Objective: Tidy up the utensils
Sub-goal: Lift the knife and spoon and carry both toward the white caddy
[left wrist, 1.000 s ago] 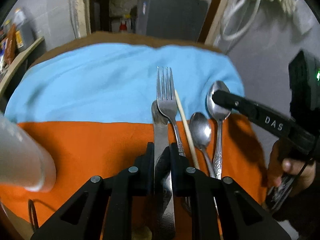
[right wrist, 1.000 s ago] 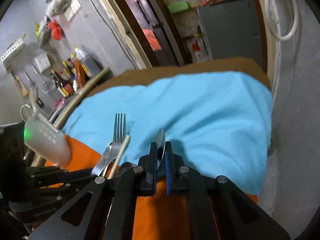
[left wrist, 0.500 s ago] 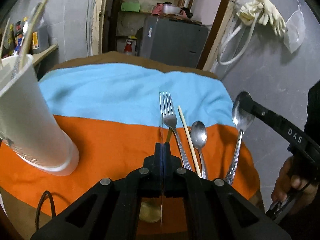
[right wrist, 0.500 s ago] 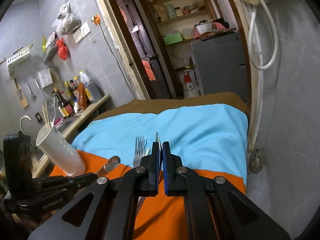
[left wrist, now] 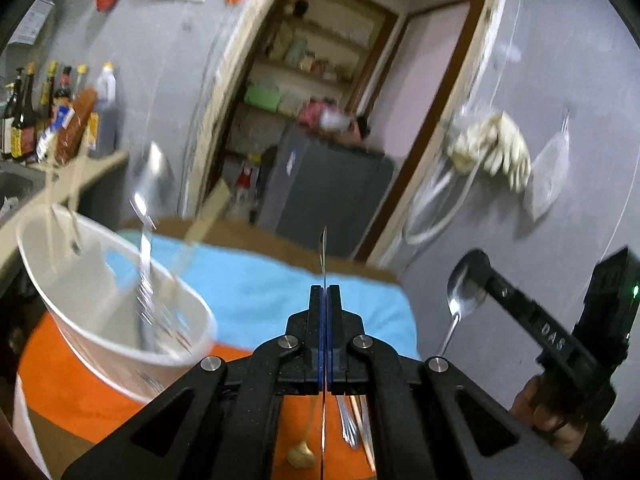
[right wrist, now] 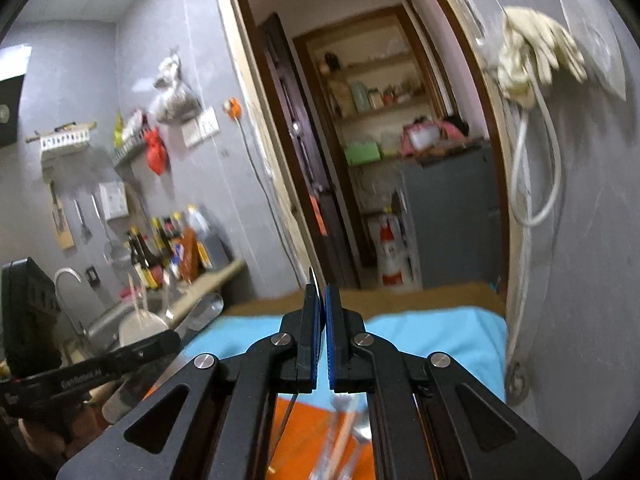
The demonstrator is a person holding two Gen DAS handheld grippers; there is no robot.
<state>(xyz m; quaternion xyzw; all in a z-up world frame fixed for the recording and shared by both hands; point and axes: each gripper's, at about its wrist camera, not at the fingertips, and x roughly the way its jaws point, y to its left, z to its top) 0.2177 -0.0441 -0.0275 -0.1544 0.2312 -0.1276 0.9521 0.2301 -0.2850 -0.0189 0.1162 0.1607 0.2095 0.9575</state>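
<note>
The cup [left wrist: 116,300] stands on the cloth [left wrist: 60,384], left of the fork [left wrist: 347,424]; utensils [left wrist: 144,280] stand inside it.

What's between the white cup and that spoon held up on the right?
Between white cup and spoon, the left wrist view shows the left tool shut on an edge-on knife, blue cloth behind.

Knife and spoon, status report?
Left tool shut on knife, lifted. Right tool shut on spoon, lifted. White cup holds utensils already. Nothing in the way.
</note>
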